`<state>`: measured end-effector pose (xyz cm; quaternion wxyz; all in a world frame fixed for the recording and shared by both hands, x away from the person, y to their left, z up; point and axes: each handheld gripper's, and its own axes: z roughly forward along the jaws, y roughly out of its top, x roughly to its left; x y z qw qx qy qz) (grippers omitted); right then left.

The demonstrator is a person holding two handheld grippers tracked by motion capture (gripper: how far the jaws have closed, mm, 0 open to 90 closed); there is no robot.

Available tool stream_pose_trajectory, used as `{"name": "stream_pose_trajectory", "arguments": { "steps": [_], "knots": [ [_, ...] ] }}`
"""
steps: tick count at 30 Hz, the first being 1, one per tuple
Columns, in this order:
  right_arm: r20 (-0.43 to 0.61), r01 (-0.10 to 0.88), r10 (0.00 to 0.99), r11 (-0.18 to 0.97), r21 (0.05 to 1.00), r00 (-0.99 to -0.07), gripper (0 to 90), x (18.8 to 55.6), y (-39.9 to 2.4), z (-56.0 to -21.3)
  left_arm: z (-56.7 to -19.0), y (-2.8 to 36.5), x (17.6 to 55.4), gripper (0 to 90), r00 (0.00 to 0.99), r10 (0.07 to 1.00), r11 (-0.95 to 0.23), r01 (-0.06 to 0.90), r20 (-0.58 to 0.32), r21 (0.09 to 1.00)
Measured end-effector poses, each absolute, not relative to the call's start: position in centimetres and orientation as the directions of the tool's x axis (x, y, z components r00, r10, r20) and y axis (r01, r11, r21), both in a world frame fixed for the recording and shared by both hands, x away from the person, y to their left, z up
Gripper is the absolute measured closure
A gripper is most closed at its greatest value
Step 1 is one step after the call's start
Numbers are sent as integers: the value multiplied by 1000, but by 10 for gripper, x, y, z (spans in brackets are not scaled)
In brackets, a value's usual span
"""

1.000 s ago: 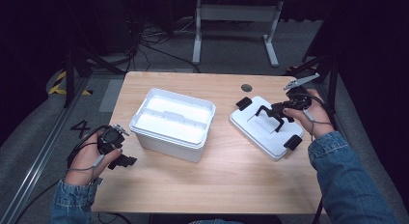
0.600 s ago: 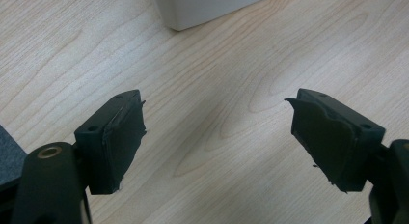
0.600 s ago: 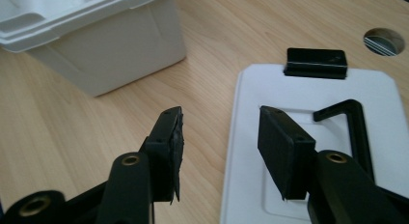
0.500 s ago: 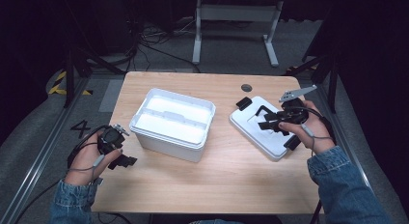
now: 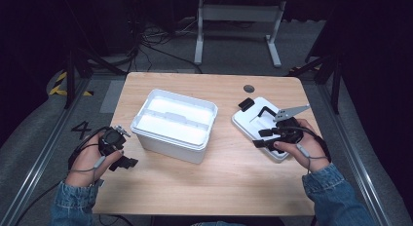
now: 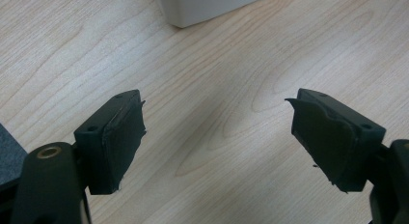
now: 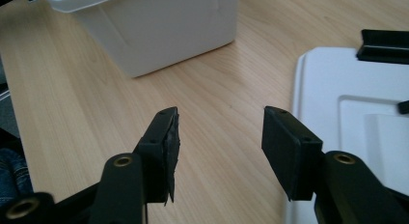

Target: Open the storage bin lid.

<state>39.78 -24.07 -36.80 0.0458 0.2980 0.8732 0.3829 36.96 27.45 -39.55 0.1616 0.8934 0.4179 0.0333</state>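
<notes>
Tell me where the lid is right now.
In the high view the lid lies flat on the table's right side, right of the bin, under the right gripper.

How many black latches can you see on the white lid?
2: one latch at the lid's far-left corner, one black clip under the right tool. Others may be hidden by the hand.
</notes>
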Motion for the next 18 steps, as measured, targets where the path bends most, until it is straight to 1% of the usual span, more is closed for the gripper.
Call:
{"name": "stream_pose_trajectory", "arguments": {
  "steps": [4,10,16,18],
  "knots": [
    [145,482,554,531,697,-820,485,389,-236,-380,-396,275,370,199,651,756,-602,732,-67,318],
    [153,489,546,547,680,-824,483,377,-230,-396,-396,272,370,199,647,759,-599,739,-77,308],
    [170,494,543,534,686,-822,475,373,-225,-408,-397,271,370,199,648,758,-599,738,-77,311],
    [173,497,537,547,673,-826,472,372,-223,-412,-396,271,369,199,650,756,-601,736,-76,313]
  ]
}}
